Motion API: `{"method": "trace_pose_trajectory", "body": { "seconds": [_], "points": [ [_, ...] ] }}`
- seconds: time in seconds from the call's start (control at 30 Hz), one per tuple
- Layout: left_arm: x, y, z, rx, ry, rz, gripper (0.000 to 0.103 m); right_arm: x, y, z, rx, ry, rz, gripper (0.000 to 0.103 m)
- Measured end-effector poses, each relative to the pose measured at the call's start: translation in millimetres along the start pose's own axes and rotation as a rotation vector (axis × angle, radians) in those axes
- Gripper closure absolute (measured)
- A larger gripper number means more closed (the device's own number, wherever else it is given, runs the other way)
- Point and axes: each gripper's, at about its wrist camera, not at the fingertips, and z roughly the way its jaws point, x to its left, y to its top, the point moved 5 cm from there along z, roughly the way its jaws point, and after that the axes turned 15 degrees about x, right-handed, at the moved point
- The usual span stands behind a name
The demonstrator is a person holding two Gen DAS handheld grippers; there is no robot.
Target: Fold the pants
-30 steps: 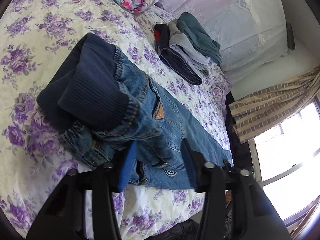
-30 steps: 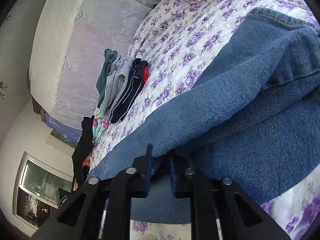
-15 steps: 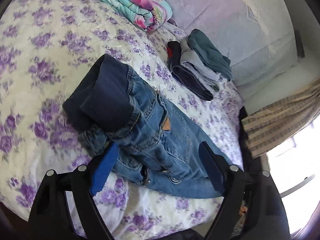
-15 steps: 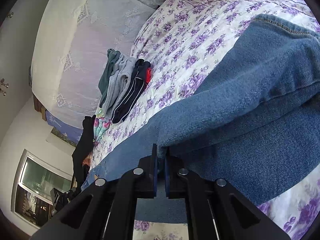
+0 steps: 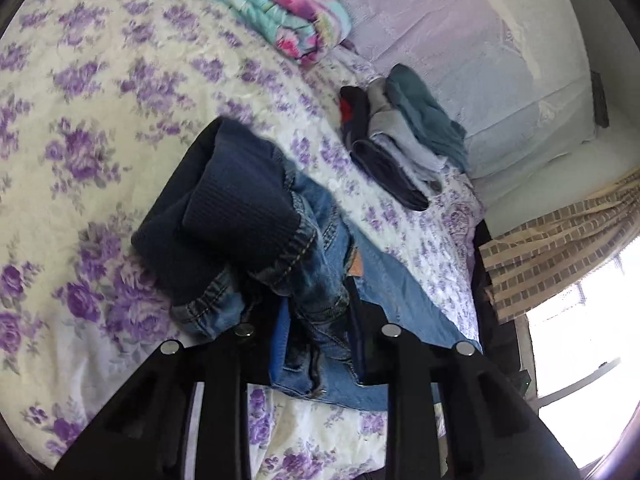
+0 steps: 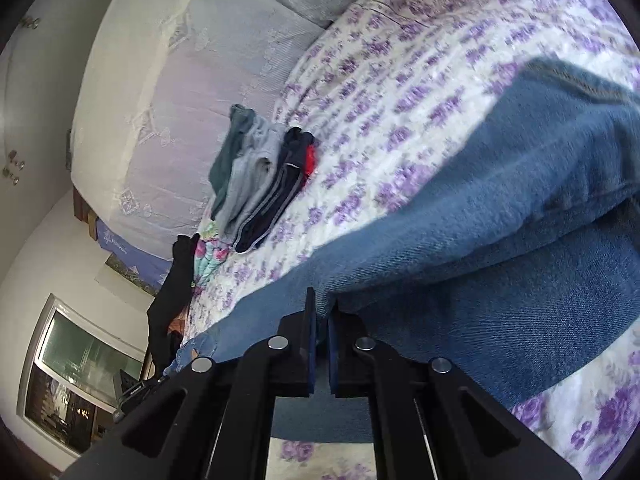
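now bunched jeans, navy ribbed waistband

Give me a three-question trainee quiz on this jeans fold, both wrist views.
1. True or false: the right tongs are pinched shut on the jeans.
2. Which part of the jeans sits between the left tongs? A) a leg hem B) the waist end with the dark ribbed waistband C) nothing
3. Fill in: the stack of folded clothes lies on the ____ bedspread.

Key: 1 true; 2 B; 3 purple-flowered.
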Motion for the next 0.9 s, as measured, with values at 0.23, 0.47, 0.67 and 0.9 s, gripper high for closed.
{"method": "trace_pose_trajectory", "body": {
  "seconds": [0.23, 0.47, 0.67, 0.9],
  "points": [
    [17.5, -13.7, 0.0, 0.066, 0.043, 0.010, 0.079, -6.6, -46.7, -6.0, 0.073, -0.058, -0.002, 0.099],
    [27.5, -33.2, -9.5, 0.031, 0.027, 0.028, 0.073, -30.0, -65.4, 1.0, 0.126, -0.075, 0.024, 0.085],
    [-1.6, -45.5, -68.1, -0.129, 0.224, 0.165, 0.053, -30.1, -57.6, -75.3, -0.057, -0.175, 0.010, 0.079],
    [-88.6, -40.2, -13.4, -0.093, 0.251, 0.441, 0.024, 8.2, -3.3, -39.9, -0.103, -0.171, -0.124, 0.044]
  ]
}}
